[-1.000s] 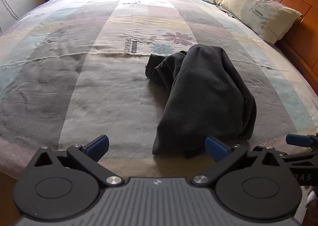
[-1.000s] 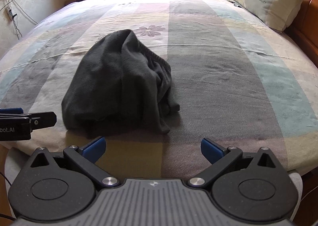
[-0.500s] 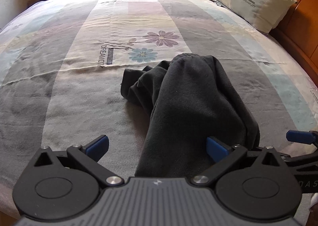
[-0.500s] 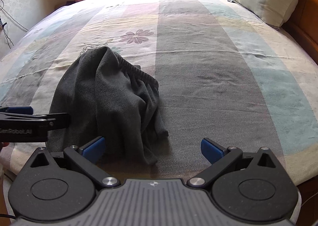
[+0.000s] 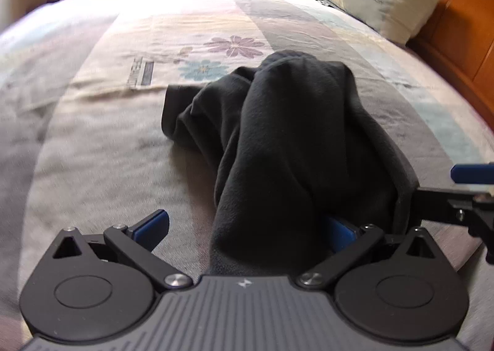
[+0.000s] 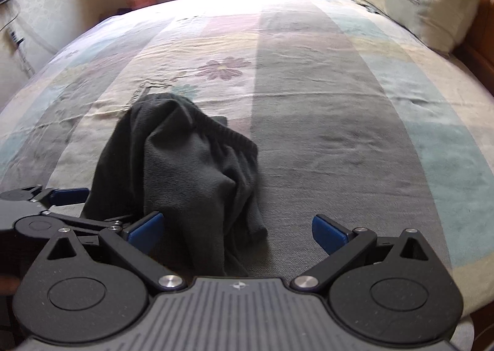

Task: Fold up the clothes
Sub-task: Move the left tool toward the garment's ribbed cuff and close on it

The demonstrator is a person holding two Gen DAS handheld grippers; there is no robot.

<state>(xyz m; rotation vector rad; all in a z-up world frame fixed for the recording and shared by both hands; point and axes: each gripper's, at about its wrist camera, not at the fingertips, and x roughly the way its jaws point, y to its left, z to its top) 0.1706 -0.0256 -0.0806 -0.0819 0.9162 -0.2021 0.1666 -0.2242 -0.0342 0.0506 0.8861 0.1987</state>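
Dark garment [image 5: 296,147] nearer both hand-held grippers

A dark grey garment [image 5: 296,147] lies crumpled in a heap on the striped bedspread [image 5: 102,147].

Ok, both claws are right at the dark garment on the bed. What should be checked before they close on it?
1. Left claw open: ok.
2. Right claw open: ok.
3. Garment between left fingers: ok, near edge lies there.
4. Garment between right fingers: ok, a fold lies there.
5. Single layer at each grip: cannot tell, it is bunched.
6. Bed bare beside the garment for spreading: ok.
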